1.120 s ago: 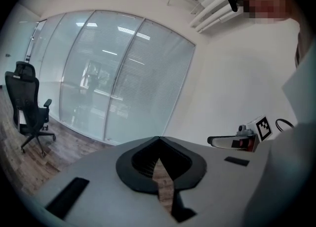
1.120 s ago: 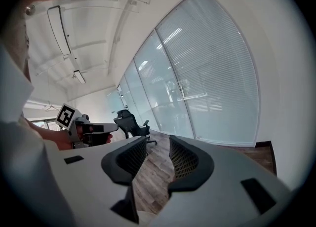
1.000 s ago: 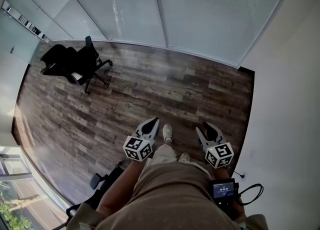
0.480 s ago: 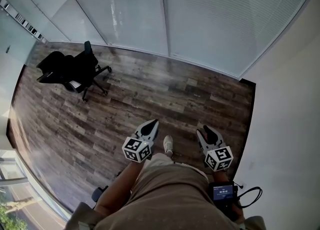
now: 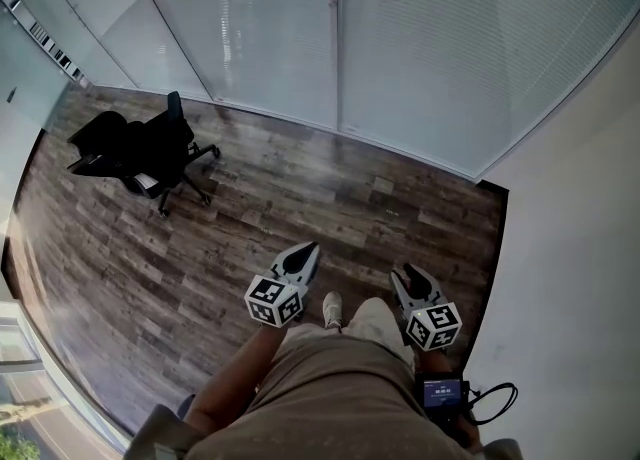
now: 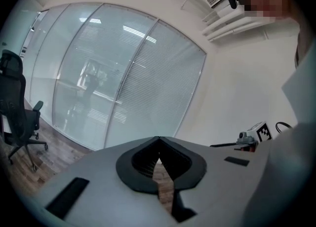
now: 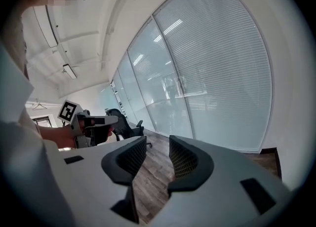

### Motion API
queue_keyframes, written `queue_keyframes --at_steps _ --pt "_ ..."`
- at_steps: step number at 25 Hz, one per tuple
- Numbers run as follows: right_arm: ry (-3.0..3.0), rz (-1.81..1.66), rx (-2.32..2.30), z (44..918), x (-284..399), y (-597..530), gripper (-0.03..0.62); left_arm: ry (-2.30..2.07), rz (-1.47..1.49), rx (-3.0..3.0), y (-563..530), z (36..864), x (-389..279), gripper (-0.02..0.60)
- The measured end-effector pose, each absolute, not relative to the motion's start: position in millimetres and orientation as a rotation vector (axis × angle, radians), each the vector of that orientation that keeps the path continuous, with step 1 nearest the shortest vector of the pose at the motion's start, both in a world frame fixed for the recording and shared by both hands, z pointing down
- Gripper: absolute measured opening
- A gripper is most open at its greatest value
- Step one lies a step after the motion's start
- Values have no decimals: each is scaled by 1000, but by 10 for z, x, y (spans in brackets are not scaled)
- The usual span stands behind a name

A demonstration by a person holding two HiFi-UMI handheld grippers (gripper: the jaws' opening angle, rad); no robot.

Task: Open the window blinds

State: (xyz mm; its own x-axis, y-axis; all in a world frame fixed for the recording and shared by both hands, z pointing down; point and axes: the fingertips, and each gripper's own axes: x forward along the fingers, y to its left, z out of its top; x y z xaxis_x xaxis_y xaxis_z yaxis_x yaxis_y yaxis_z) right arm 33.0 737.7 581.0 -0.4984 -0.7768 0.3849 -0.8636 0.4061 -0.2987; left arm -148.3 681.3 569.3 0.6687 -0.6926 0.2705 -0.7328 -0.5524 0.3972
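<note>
The jaws of the left gripper (image 6: 158, 142) are closed tip to tip, with nothing gripped. The jaws of the right gripper (image 7: 158, 147) are set moderately apart, and only wooden floor (image 5: 330, 188) is seen between them. The window blinds (image 5: 460, 48) are hung across the far glazing, well apart from both grippers. The office chair (image 5: 140, 153), far left, is shown whole in the head view only.
</note>
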Motion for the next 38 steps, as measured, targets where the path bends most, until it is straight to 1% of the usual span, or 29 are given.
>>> queue_keyframes --at_steps 7,12,22,30,38 --pt "-2482 684 1457 5780 470 7030 133 -1126 116 2365 6588 5783 -1425 15" --pt "-2506 673 1424 5714 644 6587 133 -1171 116 2333 6236 5768 -1328 15" --pt "-2570 669 1350 5457 932 5664 133 -1216 123 2351 5395 5435 -939 15" --pt "-2572 683 1321 5550 1241 5274 133 -1265 102 2324 5034 5477 -675 15" --pt "-2581 700 1254 5682 1199 5020 133 -1325 82 2270 4840 5566 -760 15"
